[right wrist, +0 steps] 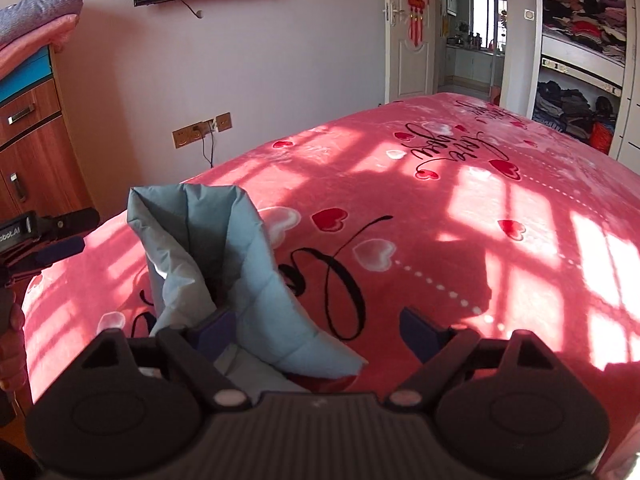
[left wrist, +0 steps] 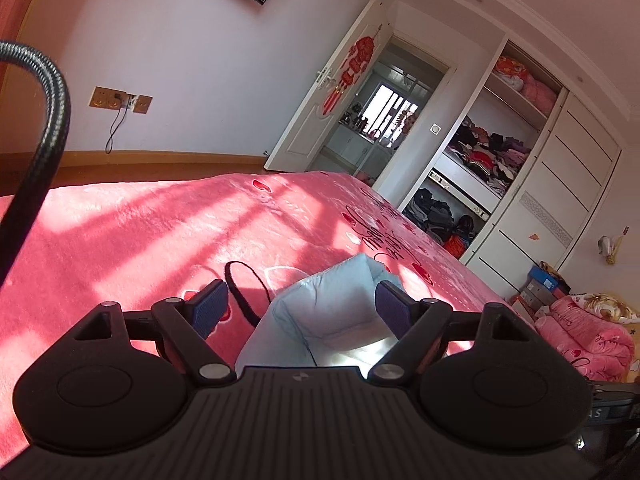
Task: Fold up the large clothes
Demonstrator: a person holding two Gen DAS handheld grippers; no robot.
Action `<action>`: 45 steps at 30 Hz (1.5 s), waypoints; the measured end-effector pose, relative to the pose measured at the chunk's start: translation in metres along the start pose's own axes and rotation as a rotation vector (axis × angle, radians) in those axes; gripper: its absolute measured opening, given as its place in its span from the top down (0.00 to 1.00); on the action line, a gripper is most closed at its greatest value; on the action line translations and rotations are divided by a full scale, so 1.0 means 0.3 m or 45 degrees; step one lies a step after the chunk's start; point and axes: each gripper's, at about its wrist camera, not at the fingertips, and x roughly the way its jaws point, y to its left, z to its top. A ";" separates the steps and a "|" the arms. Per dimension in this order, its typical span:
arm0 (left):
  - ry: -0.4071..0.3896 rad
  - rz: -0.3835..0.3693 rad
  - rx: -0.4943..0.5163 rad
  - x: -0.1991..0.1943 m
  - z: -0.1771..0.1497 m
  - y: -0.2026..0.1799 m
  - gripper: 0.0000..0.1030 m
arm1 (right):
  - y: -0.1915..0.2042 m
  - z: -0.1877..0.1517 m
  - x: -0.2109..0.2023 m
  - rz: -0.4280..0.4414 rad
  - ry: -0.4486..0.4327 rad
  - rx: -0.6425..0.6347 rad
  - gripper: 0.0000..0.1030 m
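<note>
A light blue padded garment (left wrist: pixel 320 316) lies bunched on the pink heart-print blanket (left wrist: pixel 120 240) that covers the bed. In the left wrist view it sits between the wide-spread fingers of my left gripper (left wrist: pixel 302 308), close to the right pad (left wrist: pixel 394 310) and apart from the left pad. In the right wrist view the garment (right wrist: pixel 240 264) stands up in a fold and drapes over the left pad (right wrist: pixel 218 330) of my right gripper (right wrist: pixel 320 330). That gripper's right pad is bare and its jaws stand wide, not pressing the cloth. The left gripper (right wrist: pixel 60 240) shows at the left edge.
A wooden cabinet (right wrist: pixel 32 140) with folded bedding on top stands left of the bed. An open wardrobe (left wrist: pixel 480 160) full of clothes and an open door (left wrist: pixel 332 92) are beyond the bed's far end. A black cable (left wrist: pixel 48 120) hangs at left. A pink quilt pile (left wrist: pixel 588 332) lies at right.
</note>
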 end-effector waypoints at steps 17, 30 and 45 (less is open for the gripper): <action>0.153 -0.305 -0.092 -0.098 -0.002 0.071 0.03 | 0.215 0.293 0.257 -0.168 -0.067 -0.344 0.95; 0.157 -0.355 -0.106 -0.145 -0.027 0.026 0.03 | 0.551 0.647 0.319 0.212 -0.387 -0.368 0.92; 0.209 -0.356 -0.080 -0.173 -0.075 -0.100 0.02 | 0.331 0.575 0.623 0.069 0.475 0.149 0.15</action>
